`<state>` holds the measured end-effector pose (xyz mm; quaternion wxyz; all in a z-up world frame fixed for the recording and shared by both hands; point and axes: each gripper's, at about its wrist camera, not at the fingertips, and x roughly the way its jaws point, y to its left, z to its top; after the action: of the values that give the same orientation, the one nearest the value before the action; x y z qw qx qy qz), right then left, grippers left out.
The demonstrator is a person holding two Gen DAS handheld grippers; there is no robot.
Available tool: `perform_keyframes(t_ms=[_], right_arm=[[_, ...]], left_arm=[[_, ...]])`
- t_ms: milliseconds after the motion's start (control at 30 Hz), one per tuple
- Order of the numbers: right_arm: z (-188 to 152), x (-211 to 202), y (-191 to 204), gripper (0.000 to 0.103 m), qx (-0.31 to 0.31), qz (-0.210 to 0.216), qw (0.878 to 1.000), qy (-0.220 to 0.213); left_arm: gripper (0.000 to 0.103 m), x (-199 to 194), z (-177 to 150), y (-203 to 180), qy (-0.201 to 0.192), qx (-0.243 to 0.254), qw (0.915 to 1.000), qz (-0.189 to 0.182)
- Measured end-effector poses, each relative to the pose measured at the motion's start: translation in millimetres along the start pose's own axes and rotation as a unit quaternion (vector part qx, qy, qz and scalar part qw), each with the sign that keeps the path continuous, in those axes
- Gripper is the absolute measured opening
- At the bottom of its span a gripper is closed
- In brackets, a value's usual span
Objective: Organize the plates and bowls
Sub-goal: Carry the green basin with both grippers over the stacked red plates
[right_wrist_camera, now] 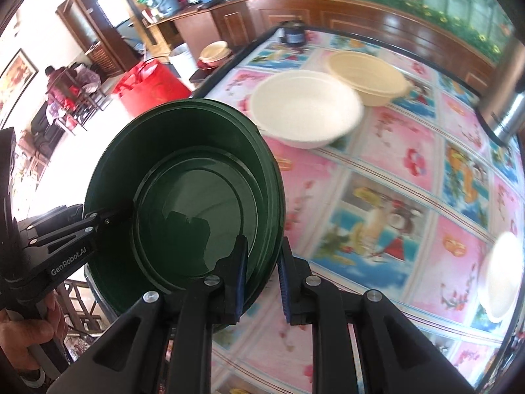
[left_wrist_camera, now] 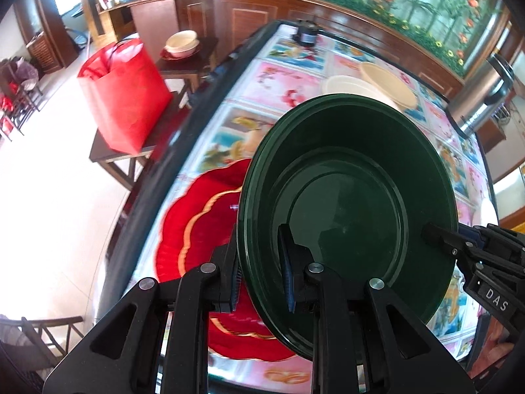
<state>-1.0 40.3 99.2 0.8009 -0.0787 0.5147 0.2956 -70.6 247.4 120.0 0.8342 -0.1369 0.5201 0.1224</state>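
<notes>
A dark green bowl [left_wrist_camera: 347, 203] hangs tilted above the table, carried between both grippers. My left gripper [left_wrist_camera: 259, 239] is shut on its left rim, one finger inside and one outside. My right gripper [right_wrist_camera: 262, 243] is shut on the opposite rim of the green bowl [right_wrist_camera: 183, 190]. Each view shows the other gripper's finger reaching over the rim, the right gripper [left_wrist_camera: 439, 239] and the left gripper [right_wrist_camera: 108, 216]. A red scalloped plate [left_wrist_camera: 197, 229] with a gold line lies on the table under the bowl's left side. A white bowl [right_wrist_camera: 308, 108] and a cream bowl [right_wrist_camera: 367, 75] stand farther back.
The table has a flowered cover [right_wrist_camera: 393, 177] and a dark edge [left_wrist_camera: 183, 131]. A steel flask [left_wrist_camera: 482, 95] stands at the right, a black jar [left_wrist_camera: 306, 32] at the far end, another white bowl [right_wrist_camera: 502, 275] at the right edge. A red bag [left_wrist_camera: 124, 95] sits on a bench to the left.
</notes>
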Motion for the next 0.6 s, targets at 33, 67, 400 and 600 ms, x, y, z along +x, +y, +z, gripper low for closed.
perform_keyframes(t_ms=[33,67,400,600], right_arm=[[1,3,8,0.019,-0.007,0.000,1.000,0.001],[2,5,13,0.019,-0.011,0.001,1.000,0.003],[3,35,48,0.019,-0.038,0.001,0.999,0.032],[-2,52,60,0.019,-0.050,-0.006,0.997,0.052]], left_arm=[[0.020,0,-1,6,0.001,-0.003,1.0000,0.002],[0.020,0,-2,11,0.001,-0.005,1.0000,0.005],[0.020,19,-23,42,0.030,-0.019,0.9993,0.012],[0.020,30,-30,51,0.042,-0.027,0.9986,0.017]])
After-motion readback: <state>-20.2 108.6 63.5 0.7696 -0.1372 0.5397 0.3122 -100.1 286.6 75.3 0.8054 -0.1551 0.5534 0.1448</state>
